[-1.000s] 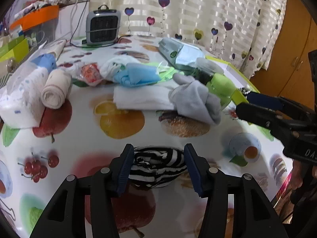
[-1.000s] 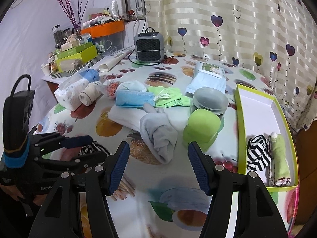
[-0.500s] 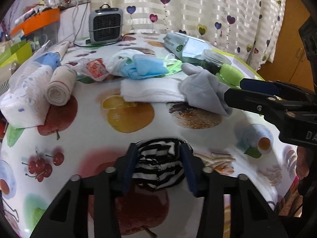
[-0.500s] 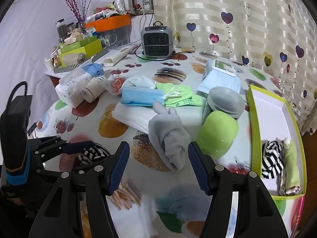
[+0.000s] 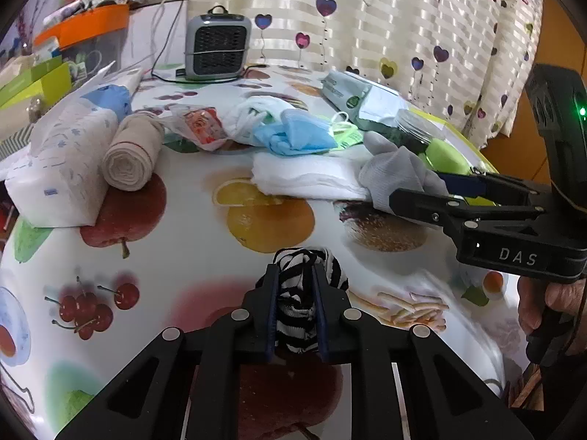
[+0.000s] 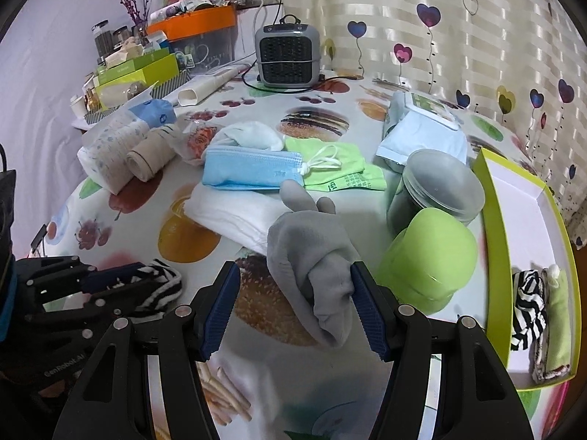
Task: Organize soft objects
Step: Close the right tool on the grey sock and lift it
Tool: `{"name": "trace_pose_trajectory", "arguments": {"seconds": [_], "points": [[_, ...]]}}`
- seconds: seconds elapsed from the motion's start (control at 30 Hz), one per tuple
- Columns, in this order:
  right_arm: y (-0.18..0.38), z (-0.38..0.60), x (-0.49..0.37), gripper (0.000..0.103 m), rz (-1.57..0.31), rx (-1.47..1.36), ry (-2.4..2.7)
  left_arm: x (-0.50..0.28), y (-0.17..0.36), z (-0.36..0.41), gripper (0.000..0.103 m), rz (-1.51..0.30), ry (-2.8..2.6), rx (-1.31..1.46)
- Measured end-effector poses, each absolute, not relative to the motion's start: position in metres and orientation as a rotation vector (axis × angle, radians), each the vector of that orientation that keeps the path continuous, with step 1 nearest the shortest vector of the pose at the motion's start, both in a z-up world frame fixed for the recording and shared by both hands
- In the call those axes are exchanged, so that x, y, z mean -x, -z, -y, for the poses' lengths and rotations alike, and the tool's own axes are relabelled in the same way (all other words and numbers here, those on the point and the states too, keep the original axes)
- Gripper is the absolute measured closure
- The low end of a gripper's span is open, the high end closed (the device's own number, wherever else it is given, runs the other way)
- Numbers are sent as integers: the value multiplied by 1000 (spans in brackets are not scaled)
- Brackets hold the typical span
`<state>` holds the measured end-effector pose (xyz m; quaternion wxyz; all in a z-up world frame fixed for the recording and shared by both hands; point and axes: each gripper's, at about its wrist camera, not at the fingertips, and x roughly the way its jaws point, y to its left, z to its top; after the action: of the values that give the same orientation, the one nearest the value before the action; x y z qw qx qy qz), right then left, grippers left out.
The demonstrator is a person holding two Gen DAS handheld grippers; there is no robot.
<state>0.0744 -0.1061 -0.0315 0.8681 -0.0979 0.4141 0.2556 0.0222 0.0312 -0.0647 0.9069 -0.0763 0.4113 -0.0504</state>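
The left claw (image 5: pixel 295 286) is clamped on a black-and-white striped sock (image 5: pixel 304 293), which bunches up between its two blue-padded fingers near the front edge of the table (image 5: pixel 190 242), over the fruit-print cloth. The right claw (image 6: pixel 293 300) stands spread wide around the lower end of a grey glove (image 6: pixel 312 264); its right finger touches the glove's side, while the left finger stands clear of the fabric, so nothing is pinched. The glove lies partly across a folded white towel (image 6: pixel 231 216), just left of a lime-green cup (image 6: pixel 429 260) turned upside down and a grey-lidded jar (image 6: pixel 436 187) behind it. Beyond the towel lie a pack of blue face masks (image 6: pixel 249 172) and a green pouch (image 6: pixel 341 168) with white loops. At the right edge of the table sits a yellow-green tray (image 6: pixel 495 198) with a white floor; in its near end rest another striped sock (image 6: pixel 526 304) and a rolled green cloth (image 6: pixel 559 315), side by side and touching. On the left side are a wrapped tissue pack (image 5: pixel 58 168) and a rolled beige bandage (image 5: pixel 132 154) leaning against it. A small grey heater (image 6: pixel 288 55) stands at the far end in front of the heart-print curtain (image 6: pixel 440 18).
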Motion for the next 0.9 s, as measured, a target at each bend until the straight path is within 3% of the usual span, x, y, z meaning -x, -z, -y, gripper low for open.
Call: {"name": "trace_pose_trajectory", "arguments": {"seconds": [0.07,0.17,0.9], "points": [[32,106,-75,67,-867,202,-535,-23,64,-34,87,-846,97,164],[31,107,-74,76,-860,197,-536,-23,62,-36,87,-838,89,170],[-18,129,-34,78,-727,101,-562,-12,22,-37,87,-751,36,212]]}}
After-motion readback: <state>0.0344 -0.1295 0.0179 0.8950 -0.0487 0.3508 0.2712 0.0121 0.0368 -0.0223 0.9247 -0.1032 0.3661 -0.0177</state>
